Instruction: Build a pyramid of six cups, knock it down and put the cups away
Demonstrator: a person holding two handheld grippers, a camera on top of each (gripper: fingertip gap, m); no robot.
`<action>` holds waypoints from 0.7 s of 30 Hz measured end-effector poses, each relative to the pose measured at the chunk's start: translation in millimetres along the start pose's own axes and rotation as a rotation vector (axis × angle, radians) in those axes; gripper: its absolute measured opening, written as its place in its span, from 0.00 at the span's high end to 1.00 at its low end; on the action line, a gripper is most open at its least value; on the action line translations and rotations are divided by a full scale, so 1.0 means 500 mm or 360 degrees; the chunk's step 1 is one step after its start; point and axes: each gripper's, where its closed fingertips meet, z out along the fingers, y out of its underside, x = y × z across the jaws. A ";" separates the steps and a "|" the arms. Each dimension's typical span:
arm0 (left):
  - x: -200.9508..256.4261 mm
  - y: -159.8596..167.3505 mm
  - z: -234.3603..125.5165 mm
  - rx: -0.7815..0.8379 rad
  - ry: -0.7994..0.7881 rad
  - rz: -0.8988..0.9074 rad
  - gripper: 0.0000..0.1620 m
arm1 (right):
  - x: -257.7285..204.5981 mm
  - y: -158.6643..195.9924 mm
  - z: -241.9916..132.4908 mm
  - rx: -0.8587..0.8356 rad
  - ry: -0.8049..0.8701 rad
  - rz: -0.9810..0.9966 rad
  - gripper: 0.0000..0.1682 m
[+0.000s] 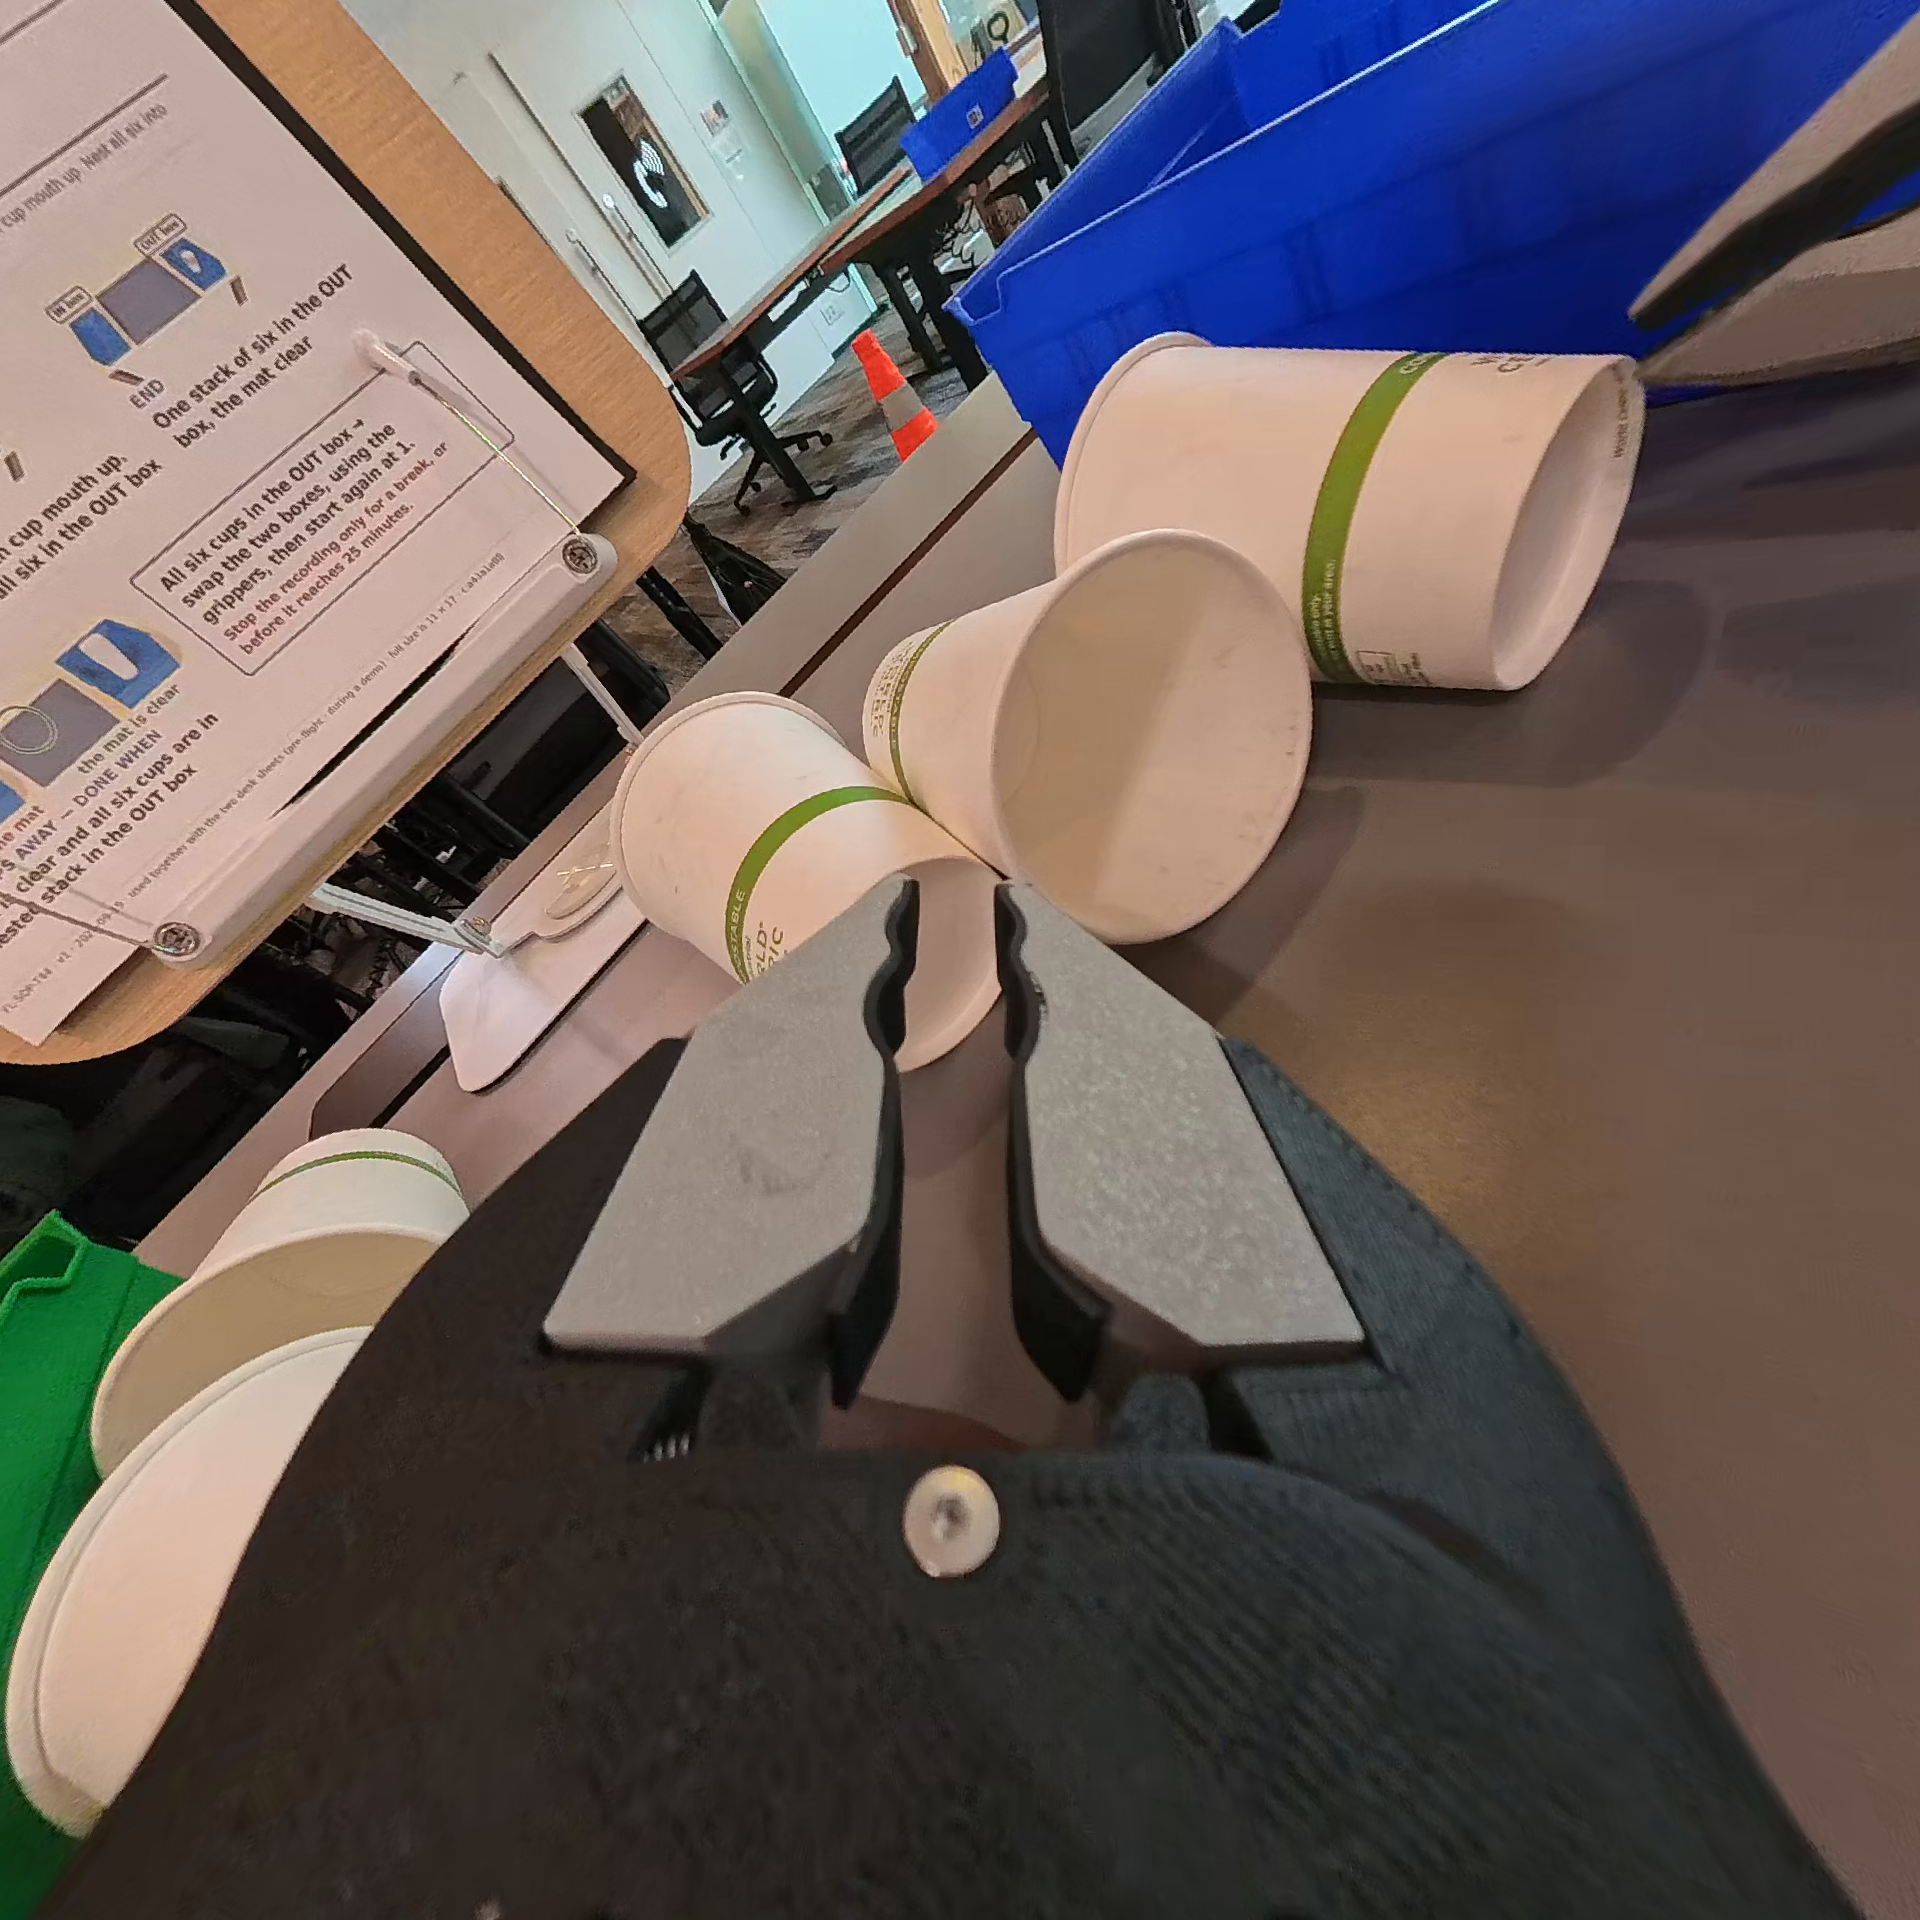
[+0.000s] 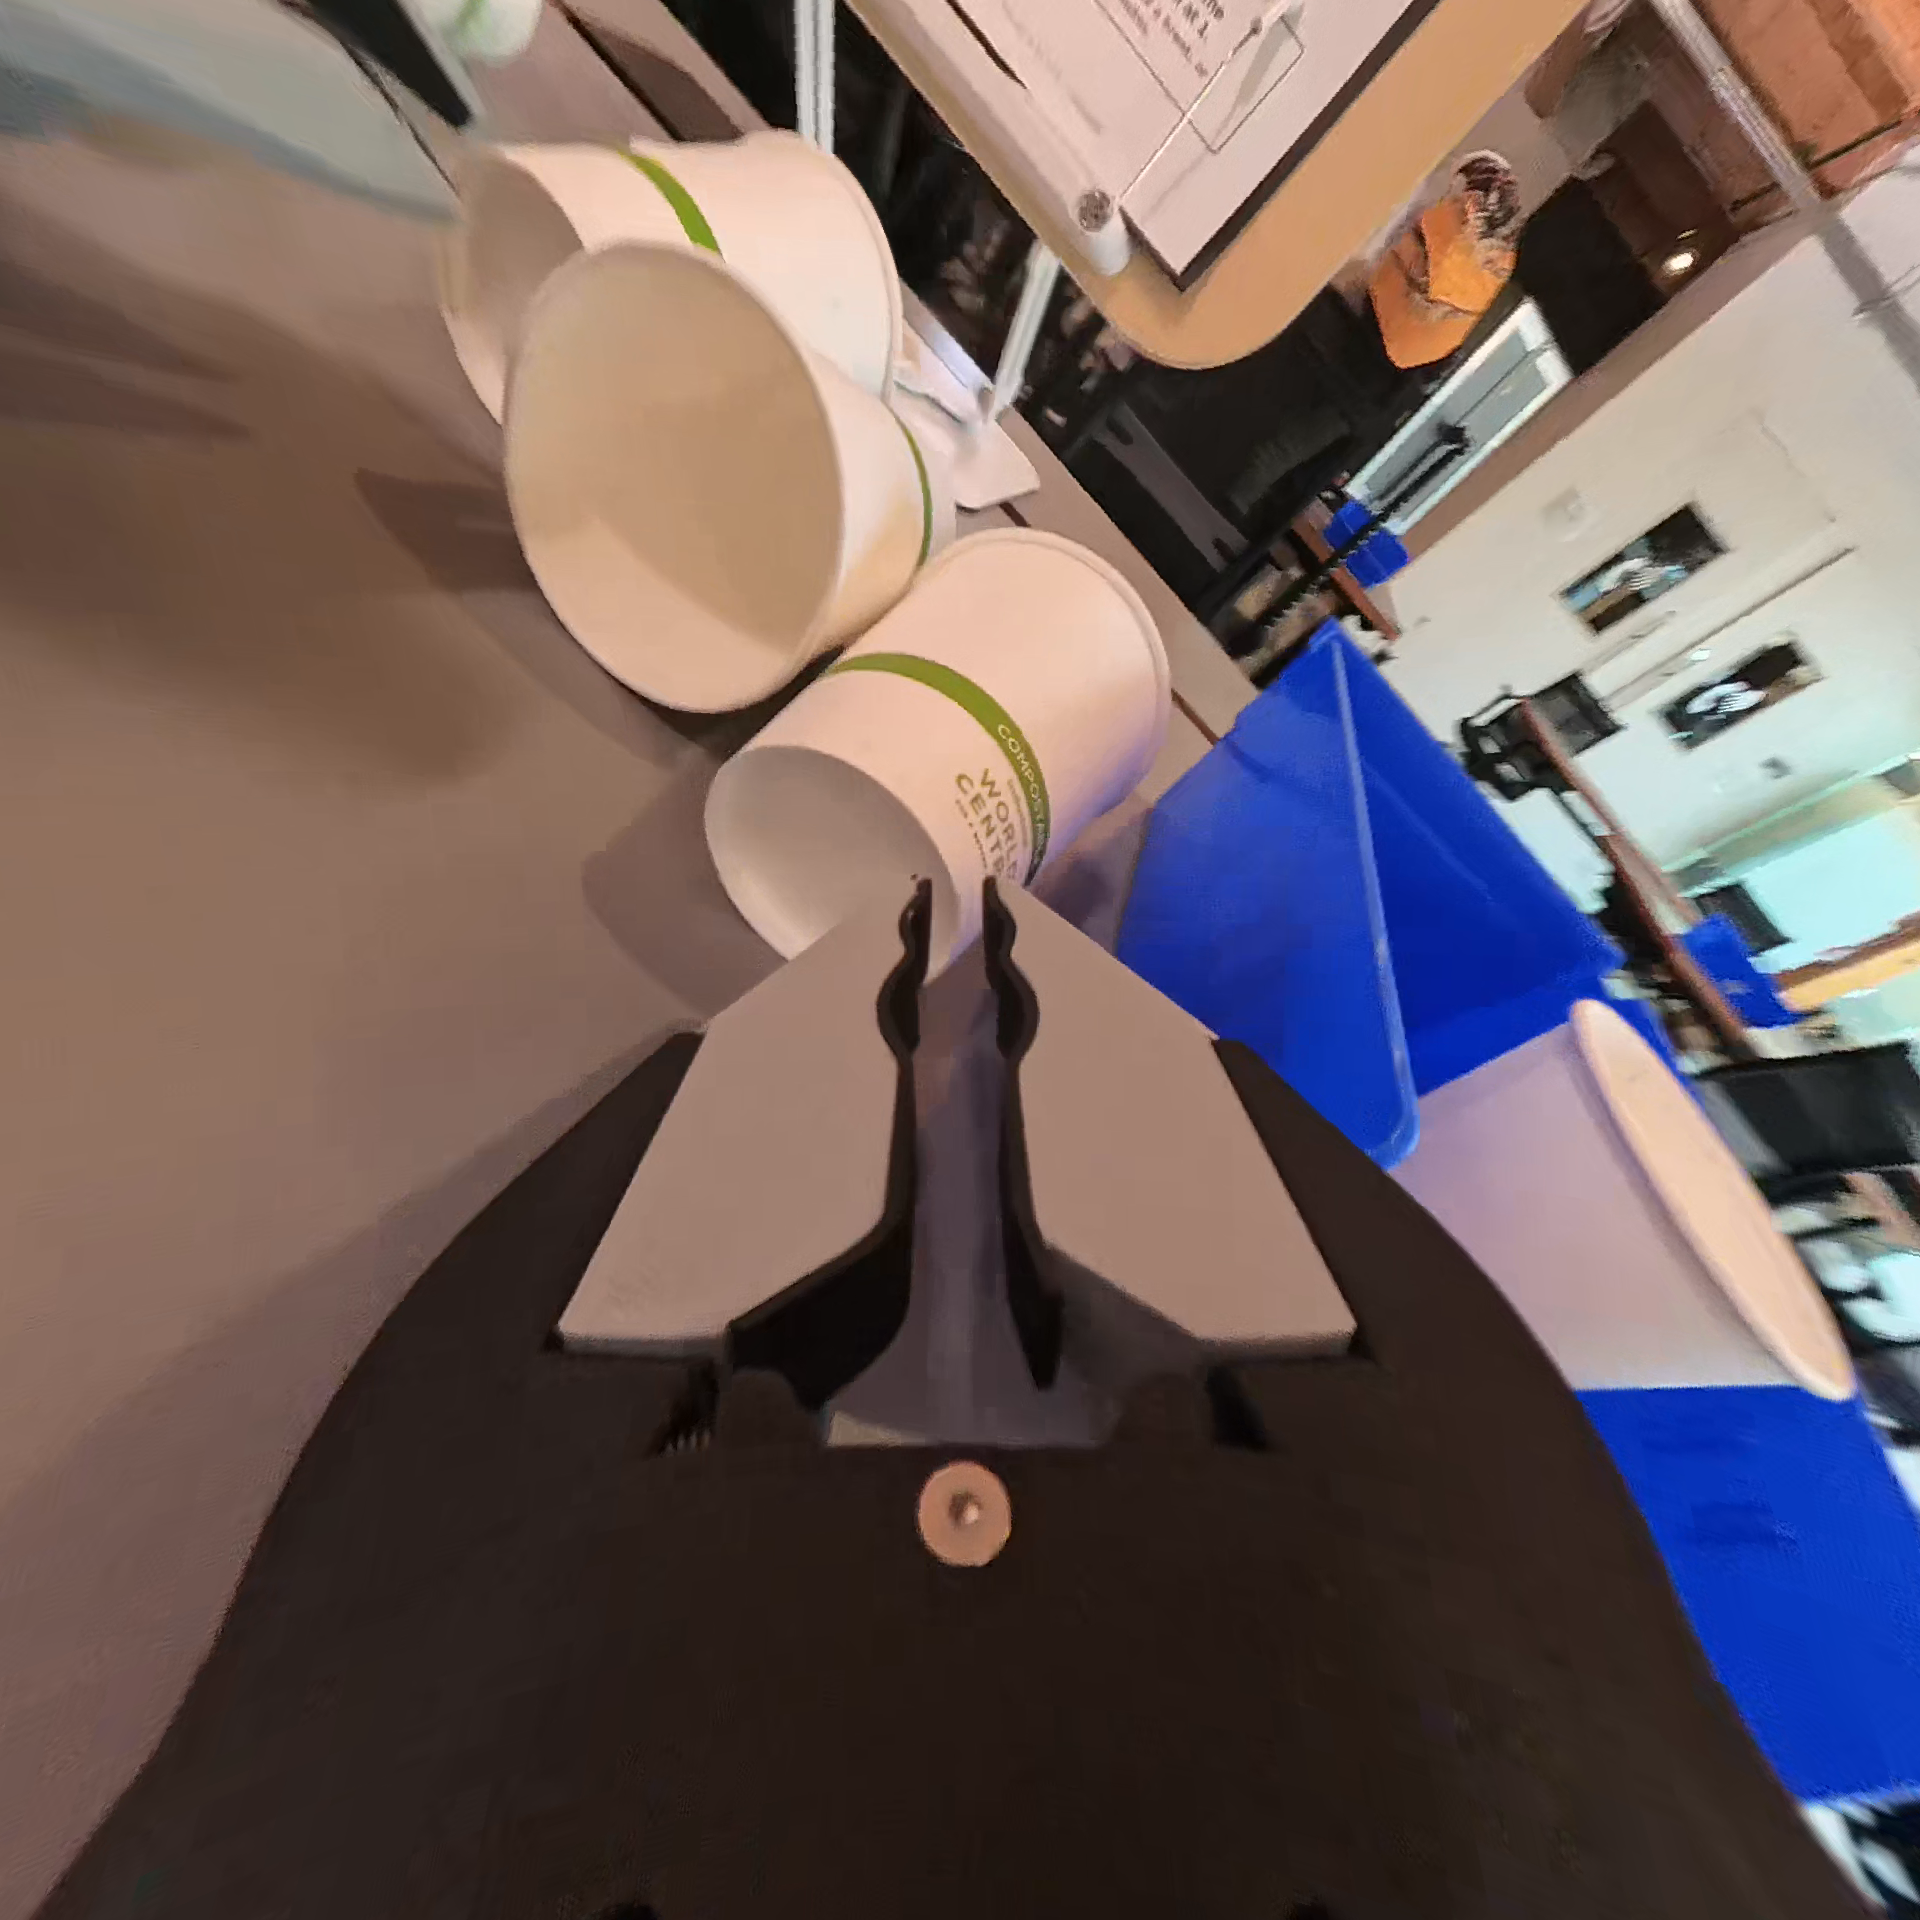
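White paper cups with a green band lie tipped over on the grey mat point(image 1: 1558, 987). My left gripper point(image 1: 956, 899) has its jaws a narrow gap apart, tips at the mouth rim of the nearest cup point(image 1: 748, 831). A second cup point(image 1: 1122, 748) lies mouth toward me beside it, and a third point(image 1: 1351, 520) lies behind. My right gripper point(image 2: 954, 896) also has a narrow gap, its tips straddling the rim of that third cup point(image 2: 935, 758). Neither visibly pinches a cup. The other two cups point(image 2: 675, 478) point(image 2: 727, 197) lie beyond it.
A blue bin point(image 1: 1455, 208) stands past the cups; it also shows in the right wrist view point(image 2: 1299, 883) with another cup point(image 2: 1714, 1195) beside it. Two more cups point(image 1: 260, 1299) lie at lower left by a green box point(image 1: 42, 1403). An instruction sheet on a stand point(image 1: 260, 468) is at left. One gripper's finger ends stand about 15 cm off the other's.
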 end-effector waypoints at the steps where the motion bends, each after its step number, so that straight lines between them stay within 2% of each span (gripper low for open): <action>1: 0.000 0.000 0.000 -0.0002 0.0000 0.0002 0.93 | 0.003 0.003 0.003 -0.0017 0.0051 -0.0061 1.00; 4: 0.002 0.001 0.001 -0.0005 0.0001 0.0011 0.93 | -0.005 -0.001 0.012 -0.0018 0.0085 -0.0160 1.00; 7: 0.003 0.001 0.002 -0.0010 0.0001 0.0019 0.93 | -0.008 0.010 0.024 -0.0095 0.0098 -0.0202 0.94; 10: 0.004 0.001 0.002 -0.0011 0.0002 0.0025 0.93 | -0.005 0.022 0.029 -0.0150 0.0119 -0.0242 1.00; 14: 0.004 0.001 0.002 -0.0010 0.0001 0.0025 0.93 | 0.001 0.020 0.025 -0.0134 0.0097 -0.0163 1.00; 21: 0.003 0.001 0.000 -0.0003 0.0002 0.0017 0.93 | 0.013 -0.009 -0.001 0.0048 0.0017 0.0101 1.00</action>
